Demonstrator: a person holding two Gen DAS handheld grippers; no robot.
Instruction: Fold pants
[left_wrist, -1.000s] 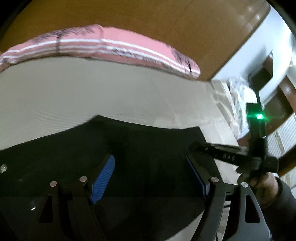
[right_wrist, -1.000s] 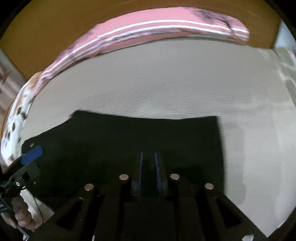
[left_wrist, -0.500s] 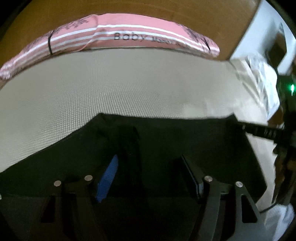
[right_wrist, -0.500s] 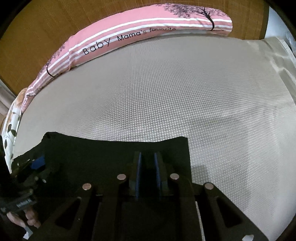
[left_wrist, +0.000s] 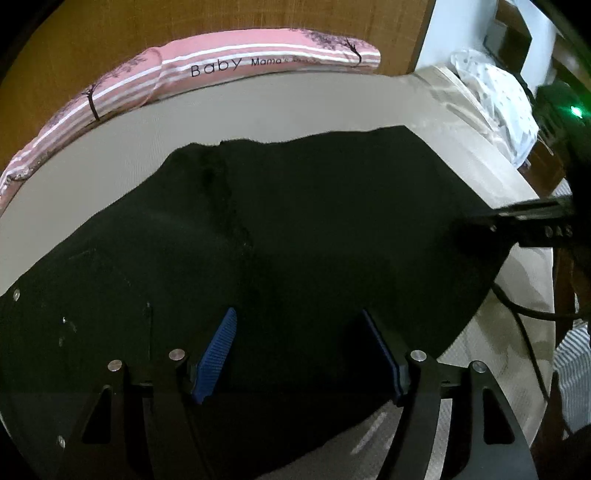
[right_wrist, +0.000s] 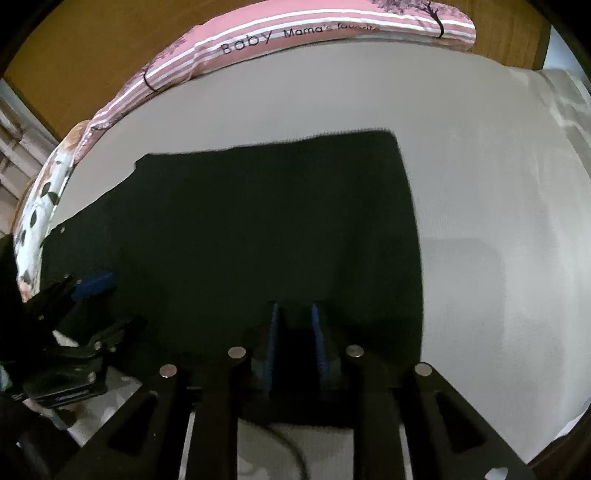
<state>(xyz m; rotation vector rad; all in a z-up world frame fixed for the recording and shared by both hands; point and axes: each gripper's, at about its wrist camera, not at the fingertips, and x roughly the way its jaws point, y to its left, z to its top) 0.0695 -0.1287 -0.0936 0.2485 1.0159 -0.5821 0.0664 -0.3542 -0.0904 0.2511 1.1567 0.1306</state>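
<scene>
Black pants (left_wrist: 295, 229) lie spread flat on a beige bed surface (left_wrist: 258, 107); they also show in the right wrist view (right_wrist: 266, 221). My left gripper (left_wrist: 299, 354) is open, its blue pads wide apart just above the near edge of the pants. My right gripper (right_wrist: 293, 347) has its blue pads close together, pinching the near edge of the pants. The right gripper shows in the left wrist view (left_wrist: 517, 221) at the pants' right edge. The left gripper shows in the right wrist view (right_wrist: 85, 291) at the left.
A pink striped "Baby" bolster pillow (left_wrist: 229, 70) lies along the far edge against a wooden headboard (left_wrist: 221, 22). A white spotted cloth (left_wrist: 502, 92) lies at the far right. A floral pillow (right_wrist: 40, 199) lies at the left. A cable (left_wrist: 524, 314) hangs at the right.
Both grippers pulled back toward the near edge, so more of the pants shows. The left gripper's jaws stayed wide apart; the right stayed pinched on the fabric.
</scene>
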